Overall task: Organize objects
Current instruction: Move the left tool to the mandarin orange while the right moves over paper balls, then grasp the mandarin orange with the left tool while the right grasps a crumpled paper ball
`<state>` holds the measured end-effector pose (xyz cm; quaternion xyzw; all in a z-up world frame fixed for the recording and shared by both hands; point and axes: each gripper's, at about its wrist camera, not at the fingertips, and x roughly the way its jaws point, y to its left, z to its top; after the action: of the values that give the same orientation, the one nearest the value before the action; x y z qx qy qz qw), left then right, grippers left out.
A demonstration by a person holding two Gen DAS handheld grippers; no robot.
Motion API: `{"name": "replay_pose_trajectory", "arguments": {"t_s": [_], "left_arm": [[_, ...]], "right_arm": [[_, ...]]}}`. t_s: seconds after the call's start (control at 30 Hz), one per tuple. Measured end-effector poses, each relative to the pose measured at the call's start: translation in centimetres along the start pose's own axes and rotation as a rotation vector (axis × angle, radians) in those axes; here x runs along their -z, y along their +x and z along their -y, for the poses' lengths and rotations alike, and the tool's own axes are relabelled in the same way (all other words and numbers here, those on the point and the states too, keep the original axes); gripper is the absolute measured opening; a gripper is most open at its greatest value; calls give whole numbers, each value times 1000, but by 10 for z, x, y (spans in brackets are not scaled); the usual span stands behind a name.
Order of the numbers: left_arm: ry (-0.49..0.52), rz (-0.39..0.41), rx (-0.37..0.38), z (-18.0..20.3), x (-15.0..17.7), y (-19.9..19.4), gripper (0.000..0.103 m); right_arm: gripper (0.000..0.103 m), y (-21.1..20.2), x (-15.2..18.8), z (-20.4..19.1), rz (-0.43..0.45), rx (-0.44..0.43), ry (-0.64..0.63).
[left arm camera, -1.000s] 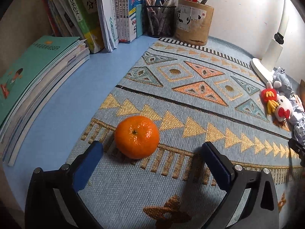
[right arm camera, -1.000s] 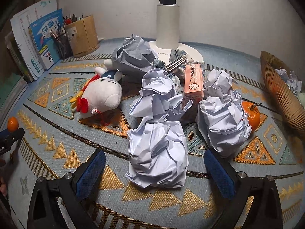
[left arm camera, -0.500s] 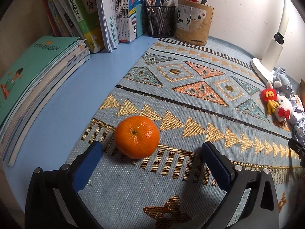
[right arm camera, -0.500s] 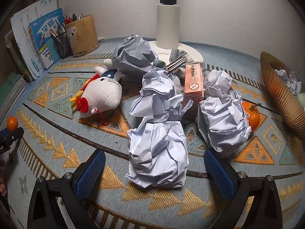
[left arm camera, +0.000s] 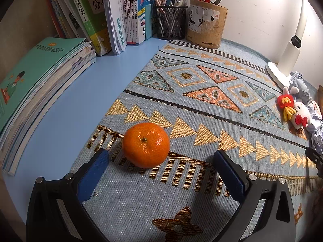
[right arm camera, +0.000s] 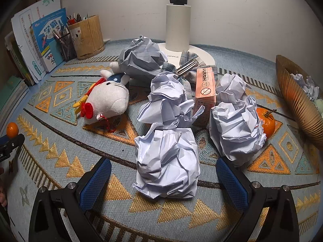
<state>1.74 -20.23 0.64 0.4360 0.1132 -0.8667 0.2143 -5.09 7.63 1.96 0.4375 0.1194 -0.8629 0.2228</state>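
Observation:
An orange tangerine (left arm camera: 145, 144) lies on the patterned mat, just ahead of my open left gripper (left arm camera: 161, 169) and nearer its left finger. It also shows far left in the right wrist view (right arm camera: 12, 129). My right gripper (right arm camera: 164, 178) is open, with a crumpled white paper ball (right arm camera: 167, 163) between its fingers, untouched. More paper balls (right arm camera: 236, 129) lie behind it, with a pink box (right arm camera: 205, 92), a white plush toy (right arm camera: 108, 100) and a second tangerine (right arm camera: 267, 123).
Upright books (left arm camera: 113, 14), a mesh pen cup (left arm camera: 171, 22) and a wooden pen holder (left arm camera: 206, 28) line the back. A book stack (left arm camera: 38, 84) lies at left. A white lamp base (right arm camera: 181, 54) stands behind the papers. A ribbed gold bowl (right arm camera: 294, 100) holding crumpled paper sits at right.

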Motion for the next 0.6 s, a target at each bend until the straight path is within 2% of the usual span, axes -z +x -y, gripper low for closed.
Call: {"name": "replay_pose_trajectory", "arguments": {"t_s": [0.13,0.3,0.33,0.37,0.4,0.43,0.5,0.6], "left_arm": [[-56,1,-30,-12,0,0,103],[-53,0,-33,-11,1,1,103],[-54,2,-28,-11,1,1,101],[-54,12,-25,-11,0,0,85],[-53,40,-24,-11,-1,-5,62],[-63,68,-12,-13,-1,-9,33],[-95,73,46,-20,0,-9,33],[-133,88,94,-28,1,-11,33]], "right_arm": [[103,0,0,0,0,0,0],[103,0,0,0,1,0,2],[100,-1,0,1,9,-2,8],[66,-6,0,3,38,6,20],[40,-13,1,6,75,0,31],[43,-16,2,8,88,-40,33],[43,-20,3,8,113,-115,26],[43,-35,7,9,198,-166,20]]}}
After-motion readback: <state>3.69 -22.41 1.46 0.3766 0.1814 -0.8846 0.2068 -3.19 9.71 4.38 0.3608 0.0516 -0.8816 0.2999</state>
